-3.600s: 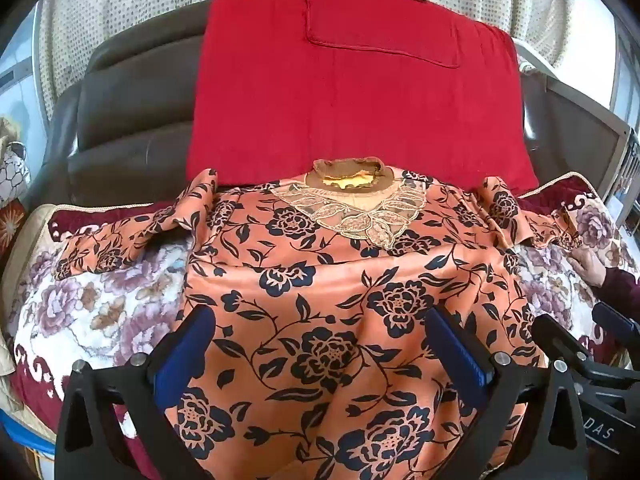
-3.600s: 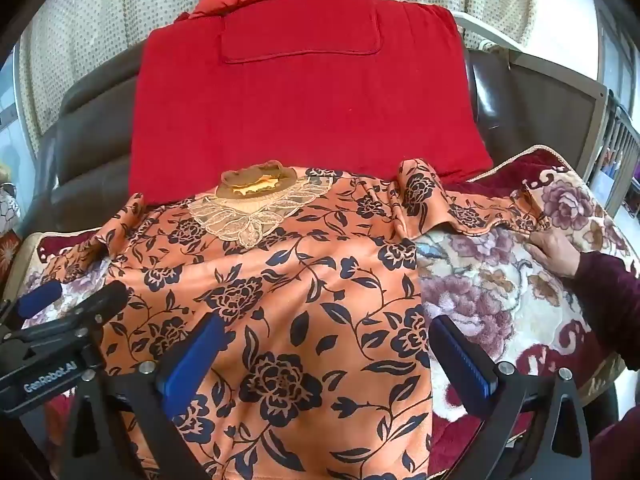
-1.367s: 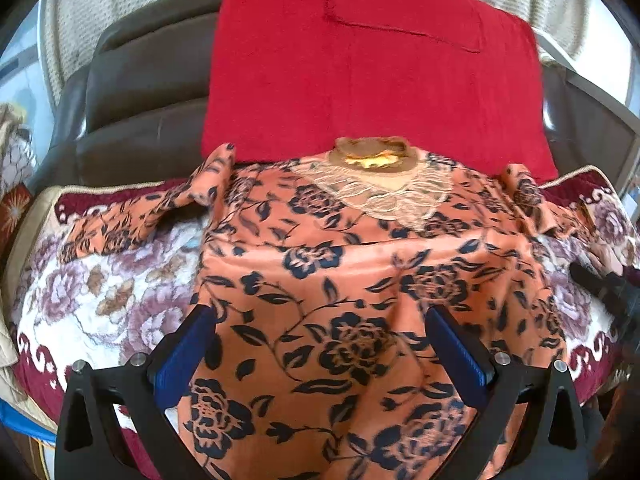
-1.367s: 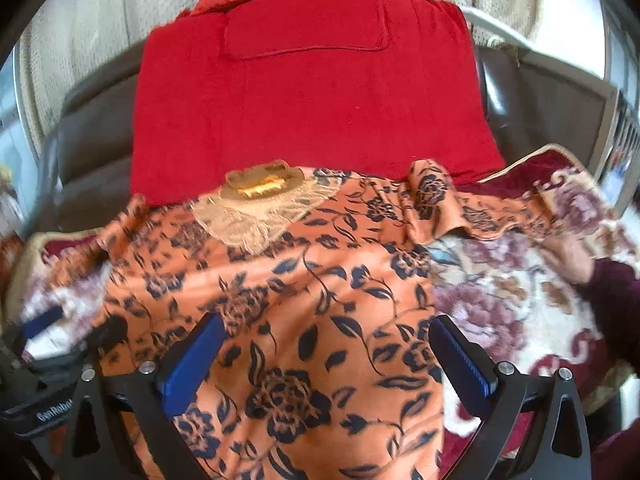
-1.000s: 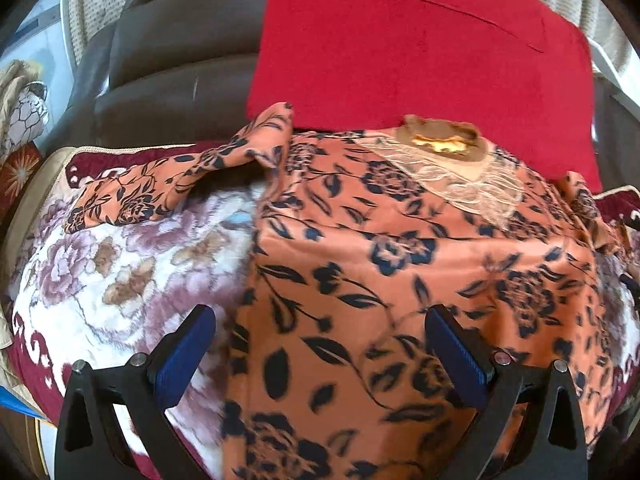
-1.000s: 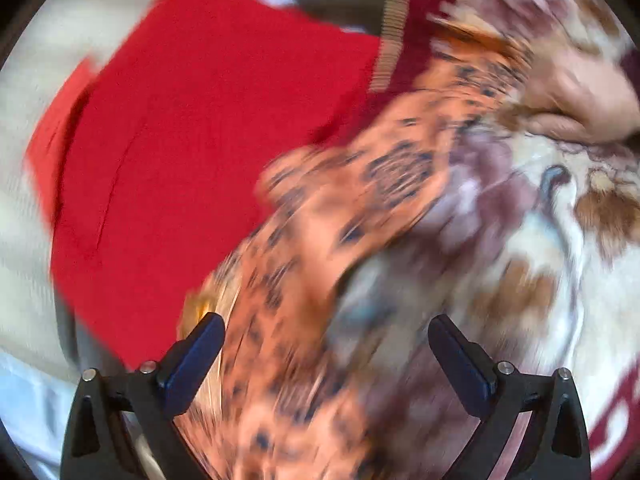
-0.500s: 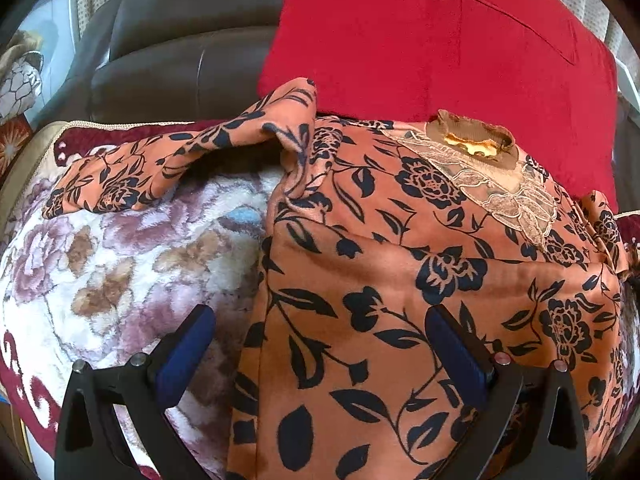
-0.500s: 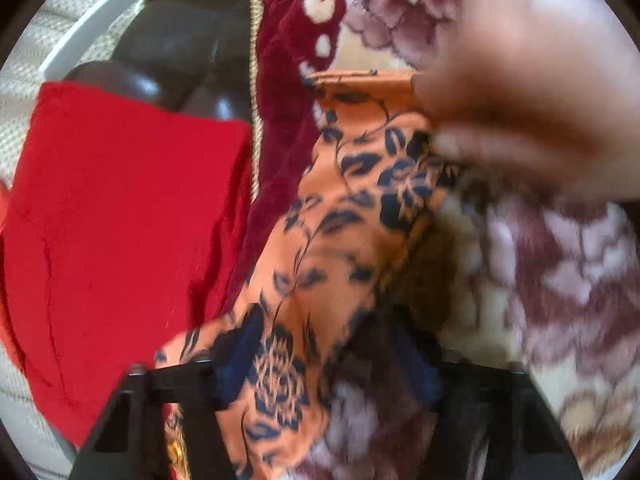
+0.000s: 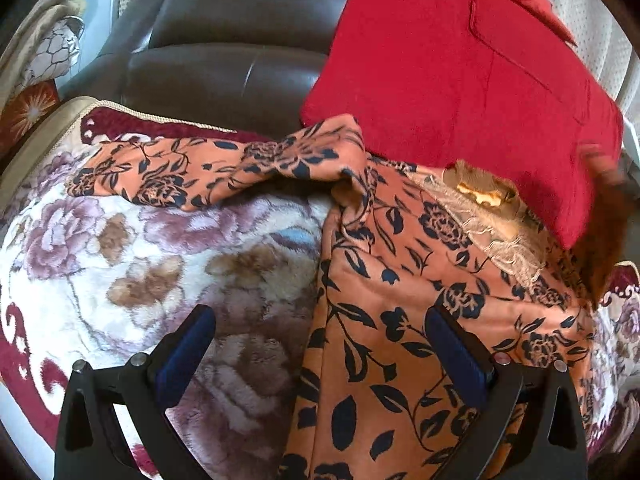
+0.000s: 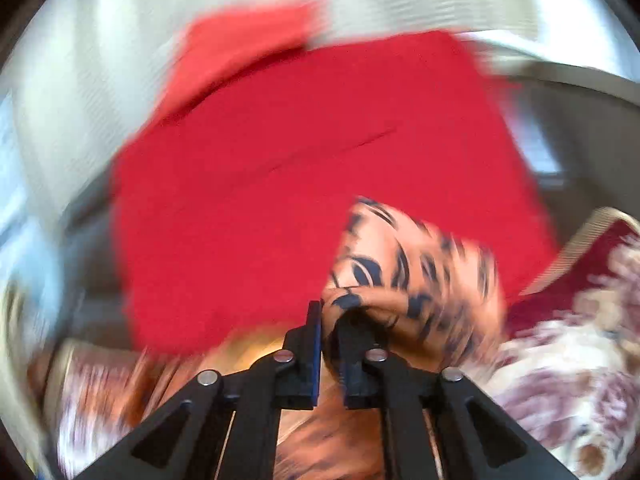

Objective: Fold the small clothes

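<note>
No legible writing on floral blouse.

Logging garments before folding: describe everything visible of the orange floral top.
The orange floral top looks silky, printed with dark blue flowers and leaves, with a beige lace neckline. It lies face up on the floral blanket, neck toward the red cushion. One sleeve stretches out flat; the right gripper has just closed its jaws on the other sleeve.
</note>
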Motion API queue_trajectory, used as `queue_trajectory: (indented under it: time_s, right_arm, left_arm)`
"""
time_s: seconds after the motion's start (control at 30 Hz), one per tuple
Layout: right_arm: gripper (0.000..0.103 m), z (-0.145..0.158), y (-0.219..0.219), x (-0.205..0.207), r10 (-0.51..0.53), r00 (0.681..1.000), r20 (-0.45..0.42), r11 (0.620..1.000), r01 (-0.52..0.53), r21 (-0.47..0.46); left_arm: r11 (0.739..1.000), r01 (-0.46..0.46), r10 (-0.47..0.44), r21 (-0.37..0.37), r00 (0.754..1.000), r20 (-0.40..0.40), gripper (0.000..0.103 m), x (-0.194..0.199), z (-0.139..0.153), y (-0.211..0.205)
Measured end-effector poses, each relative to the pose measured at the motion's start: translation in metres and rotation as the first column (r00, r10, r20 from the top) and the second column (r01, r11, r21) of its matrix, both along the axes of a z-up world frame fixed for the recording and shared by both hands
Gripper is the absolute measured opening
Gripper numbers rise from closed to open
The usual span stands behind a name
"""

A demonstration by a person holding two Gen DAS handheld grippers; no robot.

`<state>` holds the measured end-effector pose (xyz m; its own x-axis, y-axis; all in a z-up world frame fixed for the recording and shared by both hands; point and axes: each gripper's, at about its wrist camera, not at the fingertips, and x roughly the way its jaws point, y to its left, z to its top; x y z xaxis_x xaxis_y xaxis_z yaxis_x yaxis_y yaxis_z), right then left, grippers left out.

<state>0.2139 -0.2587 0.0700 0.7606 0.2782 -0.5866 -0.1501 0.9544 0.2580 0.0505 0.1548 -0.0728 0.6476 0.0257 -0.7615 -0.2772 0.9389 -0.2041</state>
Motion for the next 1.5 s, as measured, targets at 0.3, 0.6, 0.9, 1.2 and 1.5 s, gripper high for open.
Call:
queue_trajectory:
  time_s: [0.3, 0.6, 0.9, 1.2, 1.5]
  right_arm:
    - [0.091, -0.125, 0.022, -0.010, 0.083, 0.965, -0.250, 0.972, -0.024, 0.232]
    - [0.093, -0.111, -0.039, -0.041, -0.023, 0.972, -0.234, 0.932, 0.106, 0.346]
    - [0.093, -0.130, -0.060, -0.053, -0.011, 0.961, -0.276, 0.920, 0.118, 0.373]
    - [0.093, -0.141, -0.076, -0.048, -0.084, 0.950, -0.300, 0.911, 0.195, 0.362]
    - [0.093, -0.141, -0.089, -0.020, -0.134, 0.945, -0.298, 0.913, 0.235, 0.334]
  left_arm:
    - [0.996, 0.078, -0.077, -0.047, 0.997, 0.021, 0.103, 0.036, 0.020, -0.016]
    - [0.961, 0.183, -0.202, -0.207, 0.976, -0.077, 0.103, 0.148, 0.007, -0.085]
    - [0.933, 0.059, -0.142, -0.356, 0.967, -0.213, 0.005, 0.212, -0.042, -0.075]
    - [0.981, -0.009, -0.021, -0.194, 0.988, -0.152, 0.011, 0.136, -0.045, -0.055]
    - [0.991, 0.069, -0.085, -0.111, 0.985, -0.152, 0.023, 0.144, -0.054, -0.057]
